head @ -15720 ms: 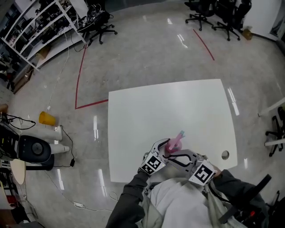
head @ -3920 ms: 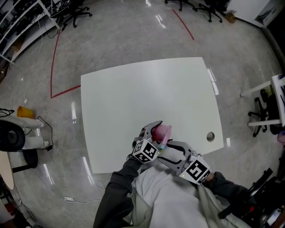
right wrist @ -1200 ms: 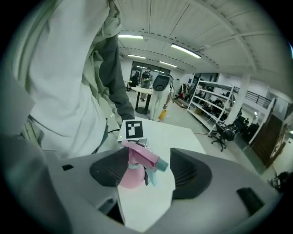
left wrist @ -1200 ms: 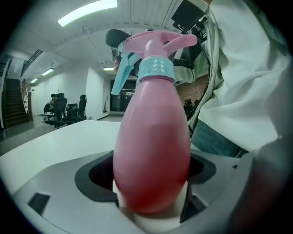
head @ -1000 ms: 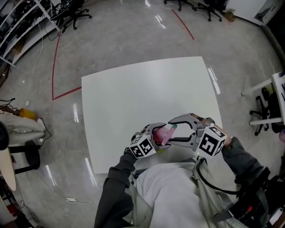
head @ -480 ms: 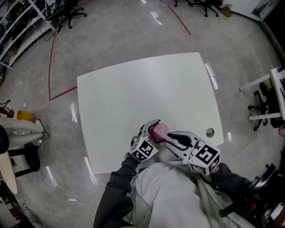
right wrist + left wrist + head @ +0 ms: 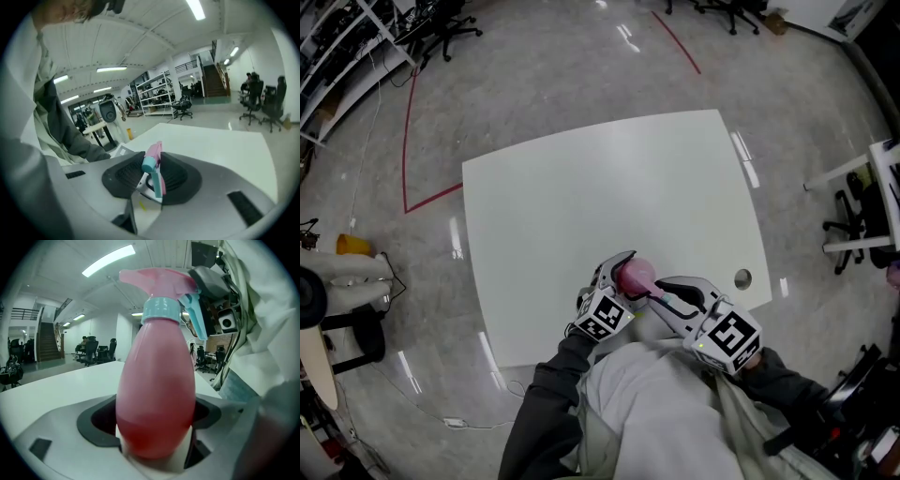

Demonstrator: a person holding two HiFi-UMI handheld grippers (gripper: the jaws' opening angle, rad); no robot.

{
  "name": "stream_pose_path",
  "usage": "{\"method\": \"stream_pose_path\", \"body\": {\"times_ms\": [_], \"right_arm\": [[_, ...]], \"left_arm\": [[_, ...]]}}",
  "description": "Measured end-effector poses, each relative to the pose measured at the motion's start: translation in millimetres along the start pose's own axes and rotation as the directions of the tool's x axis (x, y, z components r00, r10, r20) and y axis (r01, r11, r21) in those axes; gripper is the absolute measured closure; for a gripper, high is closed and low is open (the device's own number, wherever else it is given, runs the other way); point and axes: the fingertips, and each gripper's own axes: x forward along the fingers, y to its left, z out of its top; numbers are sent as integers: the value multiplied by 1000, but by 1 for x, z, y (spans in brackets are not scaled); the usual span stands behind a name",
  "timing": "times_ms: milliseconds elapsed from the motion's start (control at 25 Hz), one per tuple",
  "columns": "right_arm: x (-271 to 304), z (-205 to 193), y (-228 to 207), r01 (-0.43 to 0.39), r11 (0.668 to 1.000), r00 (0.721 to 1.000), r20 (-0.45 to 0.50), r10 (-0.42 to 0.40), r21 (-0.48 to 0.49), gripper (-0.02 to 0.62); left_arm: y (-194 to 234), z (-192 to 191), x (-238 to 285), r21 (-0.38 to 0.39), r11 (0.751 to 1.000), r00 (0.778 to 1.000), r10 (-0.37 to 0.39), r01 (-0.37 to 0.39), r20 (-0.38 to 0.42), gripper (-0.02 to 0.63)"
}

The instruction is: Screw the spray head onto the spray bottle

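Forearms tucked close to torso, wrists angled slightly down, tips meeting at the near edge of white table (image 7: 609,187). Left gripper (image 7: 157,441) clamped round belly of pink spray bottle (image 7: 157,394). Right gripper (image 7: 151,180) jaws have just been closing, now pinching spray head (image 7: 153,164) atop the bottle neck. Bottle base possibly off the tabletop, hard to judge.

Left claw (image 7: 157,430) clamps the spray bottle's (image 7: 157,390) body. Right claw (image 7: 151,177), its jaws having just closed, pinches the spray head (image 7: 153,161). Both tips meet.
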Motion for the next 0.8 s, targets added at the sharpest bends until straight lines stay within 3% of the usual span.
{"method": "stream_pose_path", "body": {"times_ms": [120, 320, 560, 640, 720, 800], "right_arm": [[-14, 4, -6, 39, 998, 999, 11, -39, -58, 509], [-3, -19, 23, -101, 994, 990, -101, 97, -41, 509], [26, -9, 43, -175, 982, 983, -63, 171, -66, 509], [28, -8, 55, -259, 964, 965, -60, 256, -63, 509], [10, -4, 71, -359, 923, 933, -71, 353, -139, 509], [-13, 6, 67, -323, 898, 945, -54, 321, -299, 509]], "left_arm": [[2, 0, -2, -6, 1000, 1000, 6, -6, 4, 172], [3, 0, -2, -3, 1000, 1000, 13, -13, -4, 172], [2, 0, 0, 7, 1000, 1000, 12, -12, -13, 172], [1, -1, 1, 4, 1000, 1000, 3, -3, -13, 172], [0, 1, 1, 0, 1000, 1000, -13, 13, -2, 172], [-2, 1, 0, 7, 999, 999, -45, 45, 3, 172]]}}
